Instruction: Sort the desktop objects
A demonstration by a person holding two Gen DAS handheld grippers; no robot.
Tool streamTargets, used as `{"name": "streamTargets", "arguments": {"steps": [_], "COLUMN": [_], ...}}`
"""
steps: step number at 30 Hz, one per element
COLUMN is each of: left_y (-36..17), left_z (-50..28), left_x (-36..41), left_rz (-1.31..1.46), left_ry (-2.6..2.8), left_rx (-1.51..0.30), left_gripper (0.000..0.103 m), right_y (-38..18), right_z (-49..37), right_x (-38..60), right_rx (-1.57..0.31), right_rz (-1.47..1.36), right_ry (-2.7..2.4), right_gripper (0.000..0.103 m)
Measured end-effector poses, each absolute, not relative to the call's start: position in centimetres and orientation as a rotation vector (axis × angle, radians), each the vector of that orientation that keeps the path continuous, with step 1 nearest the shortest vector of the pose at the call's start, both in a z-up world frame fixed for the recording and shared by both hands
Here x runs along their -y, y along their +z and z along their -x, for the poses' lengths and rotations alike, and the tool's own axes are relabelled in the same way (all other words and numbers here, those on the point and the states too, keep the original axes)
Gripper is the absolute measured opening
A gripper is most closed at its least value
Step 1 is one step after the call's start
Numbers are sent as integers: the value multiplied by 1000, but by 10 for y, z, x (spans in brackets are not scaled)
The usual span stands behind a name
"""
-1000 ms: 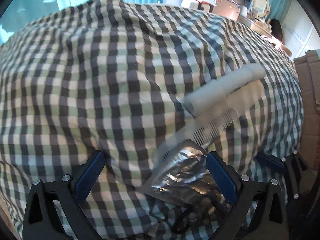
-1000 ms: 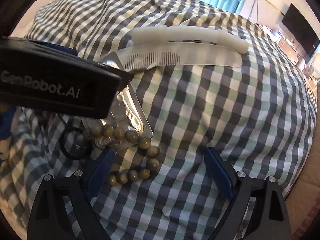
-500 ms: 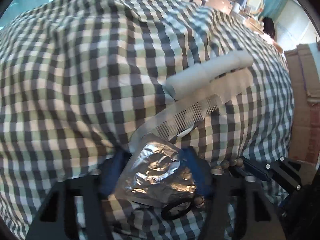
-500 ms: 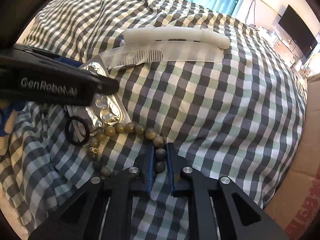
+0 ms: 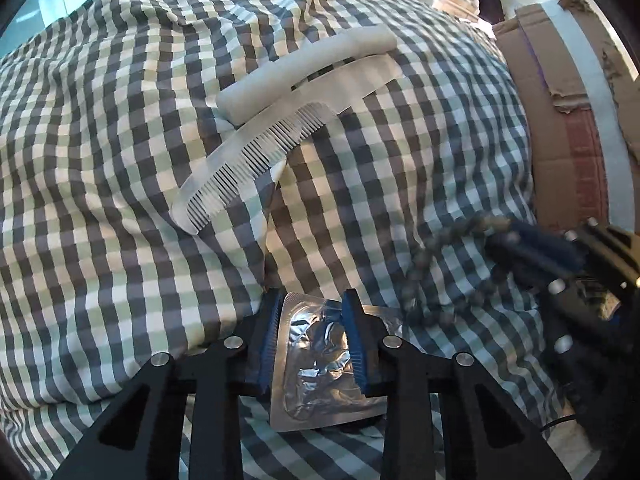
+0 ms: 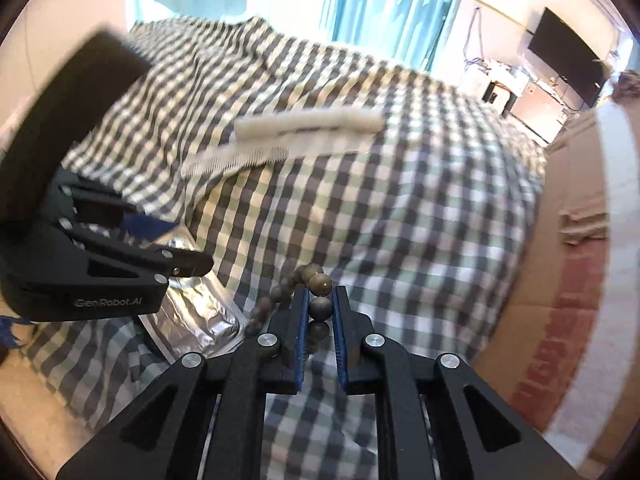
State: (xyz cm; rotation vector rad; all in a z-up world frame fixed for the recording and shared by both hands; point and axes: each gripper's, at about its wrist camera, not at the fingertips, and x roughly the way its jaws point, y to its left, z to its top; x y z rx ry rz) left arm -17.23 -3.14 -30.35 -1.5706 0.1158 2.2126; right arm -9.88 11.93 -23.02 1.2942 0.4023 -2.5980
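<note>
**Both hands loaded, nothing sorted yet**

The sort looks barely begun. The right gripper (image 6: 320, 312) has its jaws closed tight on a bead bracelet (image 6: 316, 280): one bead sits clamped between the blue pads, and the rest of the string hangs loose to the left of them, clear of the checked cloth (image 6: 360, 184). The left gripper (image 5: 312, 344) straddles a foil pack (image 5: 320, 360) near the front edge of the cloth. Its jaws have just been closing and now stand narrow, with the pads against the pack's two sides; the foil looks pinched and crumpled between them, so I judge it gripped, though the pack still lies low against the cloth.

Two things remain untouched further back on the cloth: a clear comb (image 5: 256, 160) and, touching its spine, a white stick (image 5: 304, 68), both lying flat and slanted the same way.

The only container in view is a cardboard box (image 5: 560, 120) at the right edge of the cloth. Only its taped outer wall shows; its inside is hidden, so I cannot tell what it holds, or whether it is the place for these things at all.

What is left, by my reading: carrying the bracelet and the pack to wherever they belong, then dealing with the comb and the stick.
</note>
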Motion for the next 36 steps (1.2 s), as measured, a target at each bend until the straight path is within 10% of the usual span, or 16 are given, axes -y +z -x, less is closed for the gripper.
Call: {"name": "streamTargets", "arguments": {"steps": [21, 36], "left_y": [-280, -121], "left_z": [138, 46], "left_x": [16, 66], "left_rz": [1439, 715], "left_ry": [2261, 2806], "left_rx": [-101, -8], "left_gripper": [11, 11], "right_y": [-143, -77], "right_z": [62, 31], "right_x": [-115, -118], "right_rx": [-279, -210], "right_rz": [-1003, -722], "right_ry": [-2737, -2792], "right_gripper": [11, 11]}}
